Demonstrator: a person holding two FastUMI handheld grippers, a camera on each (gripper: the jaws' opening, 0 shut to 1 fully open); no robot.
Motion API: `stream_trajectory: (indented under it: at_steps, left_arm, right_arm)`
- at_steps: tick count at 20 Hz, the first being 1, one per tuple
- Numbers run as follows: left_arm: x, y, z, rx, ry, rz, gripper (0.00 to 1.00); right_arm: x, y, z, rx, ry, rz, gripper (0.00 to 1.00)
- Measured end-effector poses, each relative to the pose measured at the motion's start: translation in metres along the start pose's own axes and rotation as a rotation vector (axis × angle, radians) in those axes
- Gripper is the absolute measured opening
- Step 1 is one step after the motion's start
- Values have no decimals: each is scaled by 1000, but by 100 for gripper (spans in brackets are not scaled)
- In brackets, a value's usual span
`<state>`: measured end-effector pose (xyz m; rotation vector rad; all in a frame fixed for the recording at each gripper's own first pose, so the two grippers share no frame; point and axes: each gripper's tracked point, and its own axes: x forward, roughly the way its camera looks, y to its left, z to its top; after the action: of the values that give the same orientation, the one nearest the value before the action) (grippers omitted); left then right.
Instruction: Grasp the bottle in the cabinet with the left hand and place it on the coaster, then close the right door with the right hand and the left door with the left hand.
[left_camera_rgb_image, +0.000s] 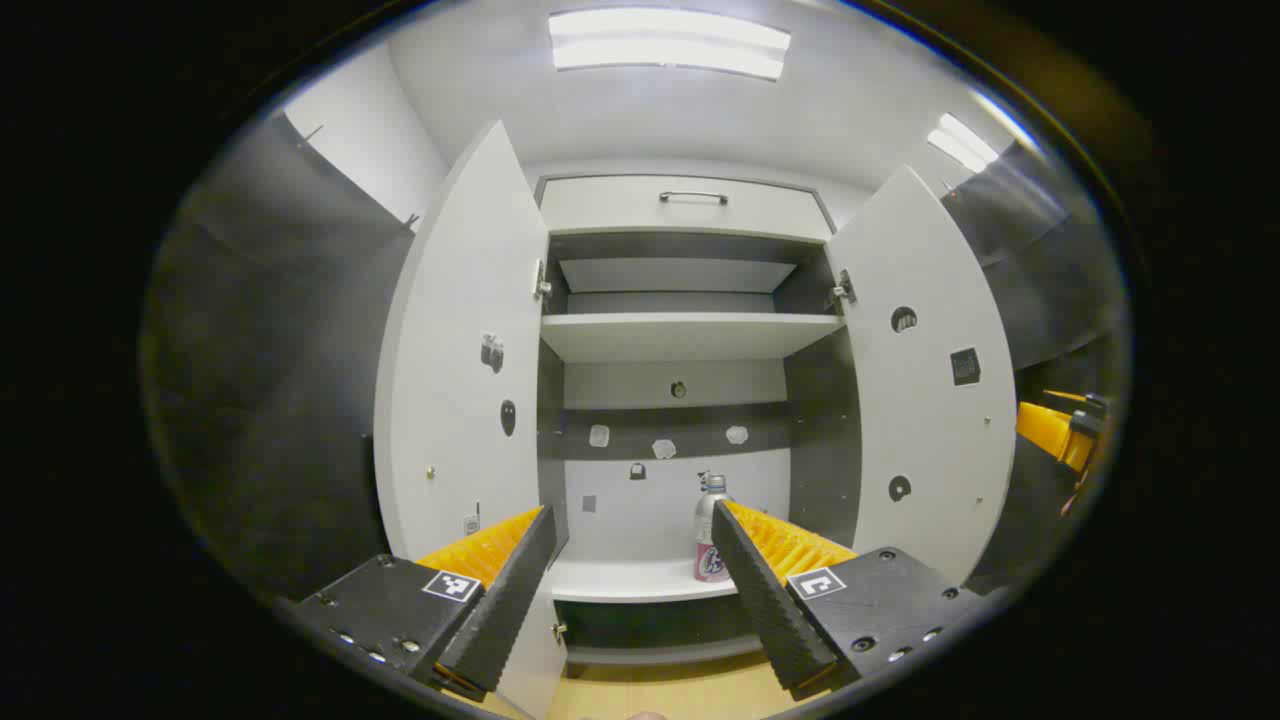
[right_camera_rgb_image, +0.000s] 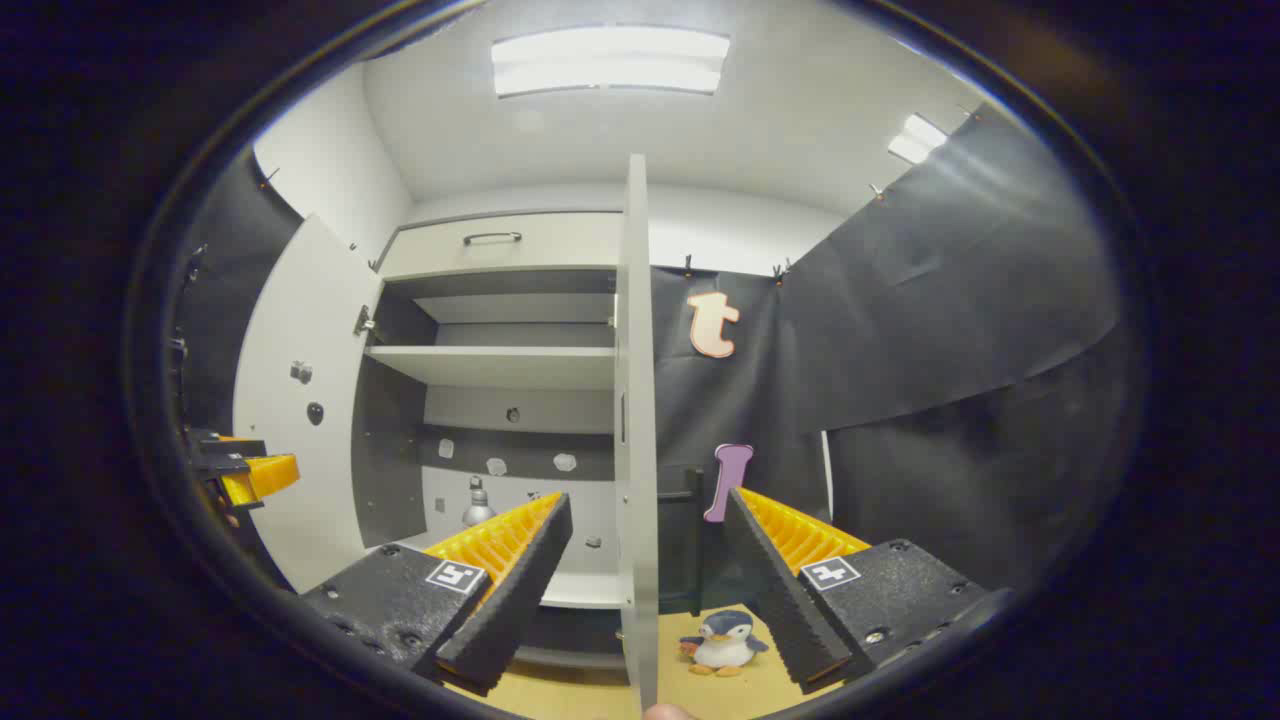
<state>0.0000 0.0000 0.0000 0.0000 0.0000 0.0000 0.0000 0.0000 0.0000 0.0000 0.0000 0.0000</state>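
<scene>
A silver bottle (left_camera_rgb_image: 709, 530) with a pink label stands upright on the cabinet's lower shelf (left_camera_rgb_image: 640, 580), toward its right side. My left gripper (left_camera_rgb_image: 632, 525) is open in front of the cabinet, short of the bottle, whose right side is hidden behind my right finger. Both white doors stand wide: the left door (left_camera_rgb_image: 455, 360) and the right door (left_camera_rgb_image: 925, 380). In the right gripper view my right gripper (right_camera_rgb_image: 648, 510) is open, with the right door's edge (right_camera_rgb_image: 635, 400) standing between its fingers. The bottle's silver top (right_camera_rgb_image: 478, 505) shows beyond its left finger.
A toy penguin (right_camera_rgb_image: 722, 642) sits on the wooden table right of the right door. The cabinet has an upper shelf (left_camera_rgb_image: 690, 335) and a drawer with a handle (left_camera_rgb_image: 693, 196) on top. The other gripper (right_camera_rgb_image: 245, 470) shows at the far left of the right gripper view.
</scene>
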Motion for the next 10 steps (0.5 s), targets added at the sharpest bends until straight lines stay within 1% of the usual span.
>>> stream_trajectory:
  at_steps: [1,2,3,4,6,10]
  left_arm:
    - [3,-1,0,-4,2,6,100]
    - [5,-3,0,-10,0,8,96]
    - [7,-5,2,-12,-3,6,100]
    - [10,-6,4,-12,-8,8,100]
    - [17,-9,8,0,-11,15,100]
    - [29,-20,7,19,-13,13,100]
  right_arm:
    - [3,-3,2,-2,-7,9,99]
    - [7,-3,5,3,-17,18,99]
    - [9,-4,6,8,-21,26,99]
    - [10,-4,7,9,-25,33,98]
    - [13,-6,8,8,-32,42,99]
    - [13,-17,5,1,-26,37,98]
